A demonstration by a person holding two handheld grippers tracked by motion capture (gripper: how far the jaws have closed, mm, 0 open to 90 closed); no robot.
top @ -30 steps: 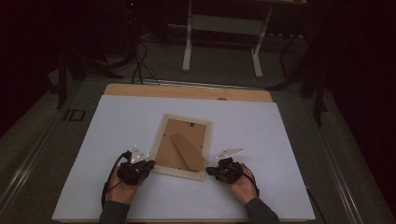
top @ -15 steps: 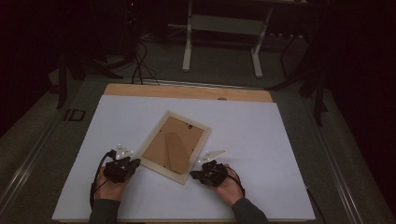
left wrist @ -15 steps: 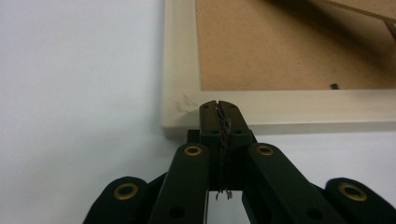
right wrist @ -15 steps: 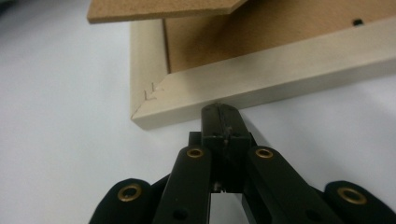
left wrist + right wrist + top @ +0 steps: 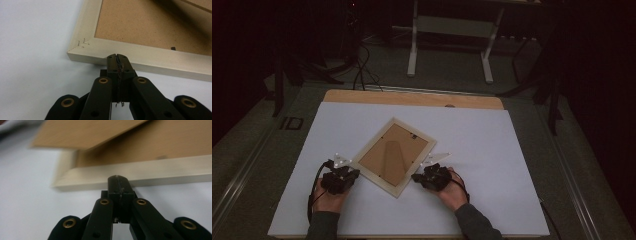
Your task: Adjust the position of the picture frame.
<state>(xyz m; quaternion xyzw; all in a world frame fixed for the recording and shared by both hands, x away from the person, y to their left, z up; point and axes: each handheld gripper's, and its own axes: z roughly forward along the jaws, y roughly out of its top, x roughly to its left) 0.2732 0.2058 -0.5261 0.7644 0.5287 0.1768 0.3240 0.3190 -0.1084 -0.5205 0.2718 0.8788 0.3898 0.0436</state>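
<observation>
The picture frame (image 5: 391, 158) lies face down (its brown backing board is up) on the white table sheet (image 5: 512, 150), turned diagonally, near the person's edge. The left gripper (image 5: 348, 172) has its jaws closed together with nothing between them, and the tips meet the frame's pale wooden edge close to one corner. The right gripper (image 5: 418, 177) is also closed and empty, its tips at the opposite long edge; this view is blurred, so contact there seems likely but is not certain.
</observation>
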